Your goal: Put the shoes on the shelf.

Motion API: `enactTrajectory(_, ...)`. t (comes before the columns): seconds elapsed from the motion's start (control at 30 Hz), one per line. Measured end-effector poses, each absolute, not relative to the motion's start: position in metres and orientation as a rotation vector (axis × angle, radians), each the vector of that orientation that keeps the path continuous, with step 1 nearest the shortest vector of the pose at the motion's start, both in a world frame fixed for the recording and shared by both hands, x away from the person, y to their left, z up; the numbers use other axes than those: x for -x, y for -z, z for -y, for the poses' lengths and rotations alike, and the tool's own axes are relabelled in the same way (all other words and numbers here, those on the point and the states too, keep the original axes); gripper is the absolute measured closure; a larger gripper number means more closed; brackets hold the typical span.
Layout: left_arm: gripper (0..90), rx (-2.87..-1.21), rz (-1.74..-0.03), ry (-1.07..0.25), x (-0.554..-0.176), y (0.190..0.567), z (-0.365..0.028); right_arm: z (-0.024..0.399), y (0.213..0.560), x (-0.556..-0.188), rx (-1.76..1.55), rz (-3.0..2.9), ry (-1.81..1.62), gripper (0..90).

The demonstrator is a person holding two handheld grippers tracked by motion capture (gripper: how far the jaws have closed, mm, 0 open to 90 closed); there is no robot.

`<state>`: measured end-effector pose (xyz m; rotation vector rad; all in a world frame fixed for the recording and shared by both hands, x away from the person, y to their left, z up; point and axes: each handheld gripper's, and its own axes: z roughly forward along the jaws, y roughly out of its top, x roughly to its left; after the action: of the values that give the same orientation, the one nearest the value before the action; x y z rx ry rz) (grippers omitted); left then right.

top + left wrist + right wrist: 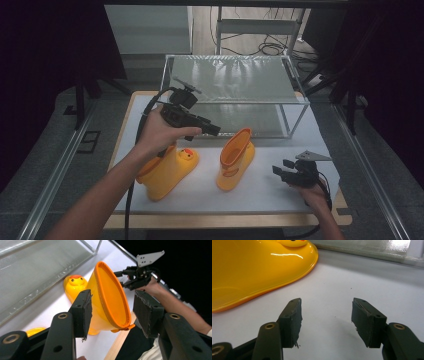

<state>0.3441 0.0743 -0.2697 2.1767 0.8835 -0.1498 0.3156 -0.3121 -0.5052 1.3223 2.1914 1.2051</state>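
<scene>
Two yellow rubber boots with duck faces stand on a white mat. The left boot is under my left forearm, its duck face toward the middle. The right boot has an orange-rimmed opening. My left gripper hovers level just left of that opening. It stands open, the rim showing between the jaws without either pad pressing on it. My right gripper rests low on the mat to the right of that boot, open with nothing between its pads.
A metal-framed shelf with translucent panels stands at the back of the mat, close behind the boots. The wooden table edge runs along the front. Cables trail from both grippers.
</scene>
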Motion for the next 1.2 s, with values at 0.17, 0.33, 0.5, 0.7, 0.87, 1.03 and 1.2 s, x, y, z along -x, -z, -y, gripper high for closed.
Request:
enactTrajectory(0.17,50.7,-2.197,-0.894,0.19,-0.349,0.277,-0.056,0.312,0.505,-0.315,-1.32,-2.196,-1.2,41.6)
enactTrajectory(0.33,51.9,-2.243,-0.885,0.2,-0.354,0.285,-0.047,0.313,0.505,-0.315,-1.33,-2.197,-1.198,41.7)
enactTrajectory(0.5,53.3,-2.249,-0.909,0.215,-0.36,0.295,-0.037,0.312,0.506,-0.315,-1.328,-2.205,-1.196,41.5)
enactTrajectory(0.7,53.7,-2.254,-0.964,0.23,-0.368,0.31,-0.023,0.311,0.506,-0.316,-1.326,-2.209,-1.19,41.5)
enactTrajectory(0.87,54.0,-2.292,-0.997,0.23,-0.376,0.325,-0.013,0.312,0.507,-0.316,-1.334,-2.216,-1.188,41.3)
enactTrajectory(1.03,56.8,-2.328,-1.035,0.228,-0.381,0.337,-0.006,0.312,0.508,-0.316,-1.336,-2.219,-1.182,41.3)
enactTrajectory(1.2,68.8,-2.367,-1.042,0.217,-0.381,0.346,0.002,0.313,0.508,-0.316,-1.34,-2.213,-1.187,41.3)
